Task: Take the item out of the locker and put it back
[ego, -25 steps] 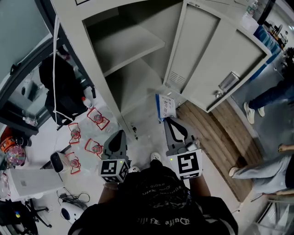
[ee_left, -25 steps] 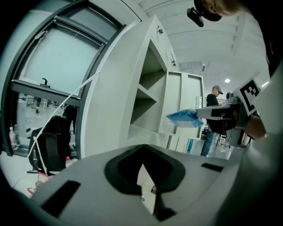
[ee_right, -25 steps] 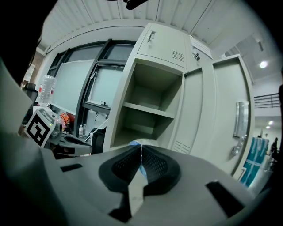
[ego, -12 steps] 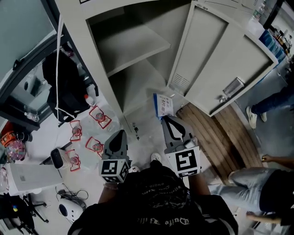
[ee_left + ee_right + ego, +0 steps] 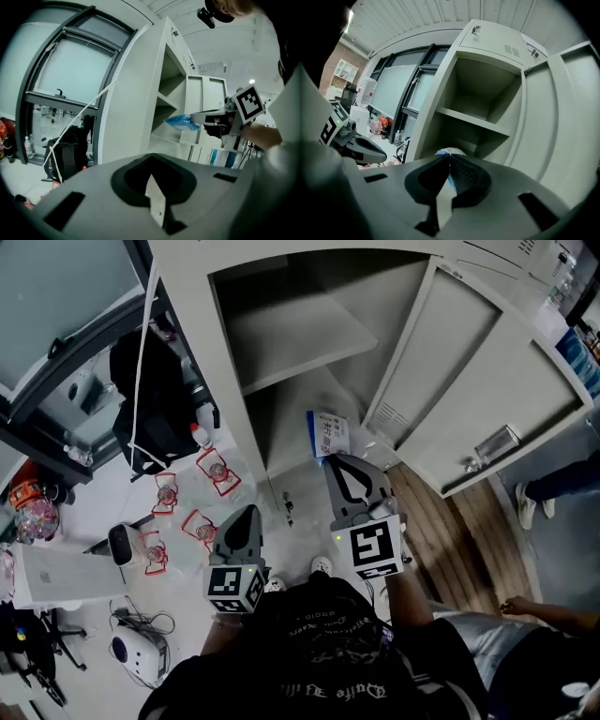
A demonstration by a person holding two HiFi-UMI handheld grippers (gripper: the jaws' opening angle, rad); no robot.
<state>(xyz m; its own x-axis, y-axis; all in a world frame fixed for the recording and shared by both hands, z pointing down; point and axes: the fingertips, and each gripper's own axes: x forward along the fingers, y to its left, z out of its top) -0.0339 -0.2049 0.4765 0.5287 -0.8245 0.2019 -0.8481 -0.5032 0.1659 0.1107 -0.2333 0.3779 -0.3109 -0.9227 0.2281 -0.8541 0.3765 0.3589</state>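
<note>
The grey locker stands open, its door swung out to the right, and its shelf is bare. My right gripper is shut on a blue-and-white packet, which sticks out past the jaws in front of the lower compartment. In the right gripper view the packet peeks over the closed gripper. The left gripper view shows the packet level with the locker's front edge. My left gripper hangs lower left over the floor, shut with nothing in it.
A black bag leans left of the locker, with several red-framed items on the floor beside it. A wooden floor strip runs under the door. Another person's leg and hand show at the right.
My right gripper has carried the packet leftwards, from beside the door's foot to the front of the locker's lower compartment. The left gripper has barely moved.
</note>
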